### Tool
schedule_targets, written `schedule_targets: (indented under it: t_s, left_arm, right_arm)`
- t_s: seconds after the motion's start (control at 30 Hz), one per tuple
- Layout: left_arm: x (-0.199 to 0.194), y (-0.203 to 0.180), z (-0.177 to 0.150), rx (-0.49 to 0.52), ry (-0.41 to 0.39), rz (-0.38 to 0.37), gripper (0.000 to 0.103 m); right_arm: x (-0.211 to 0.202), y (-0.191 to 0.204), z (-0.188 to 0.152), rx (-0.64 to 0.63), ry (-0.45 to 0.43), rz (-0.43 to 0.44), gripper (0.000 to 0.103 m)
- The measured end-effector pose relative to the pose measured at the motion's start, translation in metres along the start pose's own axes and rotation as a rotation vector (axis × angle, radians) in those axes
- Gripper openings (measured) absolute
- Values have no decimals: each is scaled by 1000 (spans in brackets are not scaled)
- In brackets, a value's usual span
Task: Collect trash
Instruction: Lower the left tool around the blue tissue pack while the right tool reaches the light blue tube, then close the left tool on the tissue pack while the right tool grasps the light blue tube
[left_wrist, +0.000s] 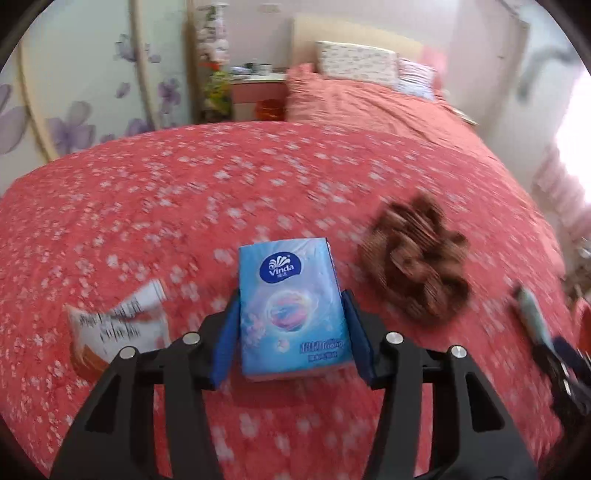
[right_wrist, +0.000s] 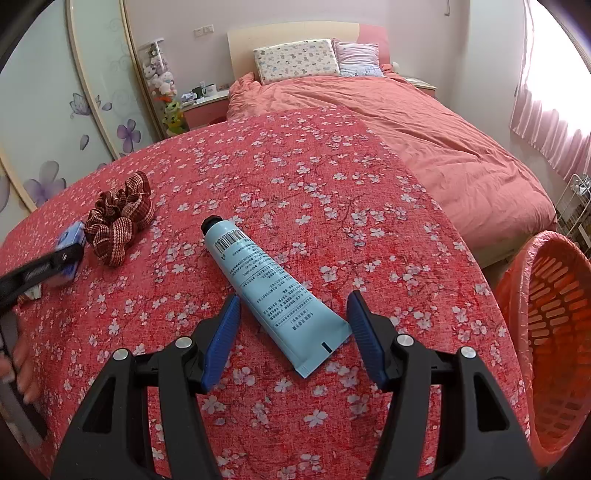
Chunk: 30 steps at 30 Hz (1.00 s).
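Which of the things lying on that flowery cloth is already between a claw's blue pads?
The blue tissue pack, squeezed by the left claw. The pale tube only lies inside the open right claw; the scrunchie lies alone.

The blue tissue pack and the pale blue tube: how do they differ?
The blue plastic tissue pack is a squat block; the pale blue squeeze tube is long, flat-ended and black-capped. The pack shows a bright logo; the tube shows small print and a barcode. Both lie on the red flowered cloth.

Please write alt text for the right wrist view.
The open right gripper straddles the flat end of a pale blue tube on a red floral tablecloth. A brown scrunchie lies left; an orange basket stands right.
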<state>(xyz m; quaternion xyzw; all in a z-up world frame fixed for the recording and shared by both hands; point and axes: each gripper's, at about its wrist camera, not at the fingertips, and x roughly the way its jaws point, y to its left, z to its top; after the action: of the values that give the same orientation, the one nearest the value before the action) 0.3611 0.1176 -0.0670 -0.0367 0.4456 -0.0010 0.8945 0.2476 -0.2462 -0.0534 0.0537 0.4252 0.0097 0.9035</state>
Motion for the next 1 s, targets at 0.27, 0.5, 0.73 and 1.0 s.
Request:
schedule_targets:
  t_s: [0.27, 0.5, 0.73, 1.0]
  left_arm:
    - [-16, -9, -35, 97, -17, 30, 55]
    - [-16, -10, -39, 81, -18, 31, 54]
    - [-15, -3, -35, 63, -19, 19, 54]
    - [-17, 5, -35, 55, -21, 8, 54]
  right_arm:
    - [-1, 3, 0, -17, 2, 1, 60]
    - [2, 11, 7, -37, -17, 20, 60]
    - [17, 24, 21, -72, 11, 49, 60]
    - [25, 28, 34, -48, 14, 52, 39]
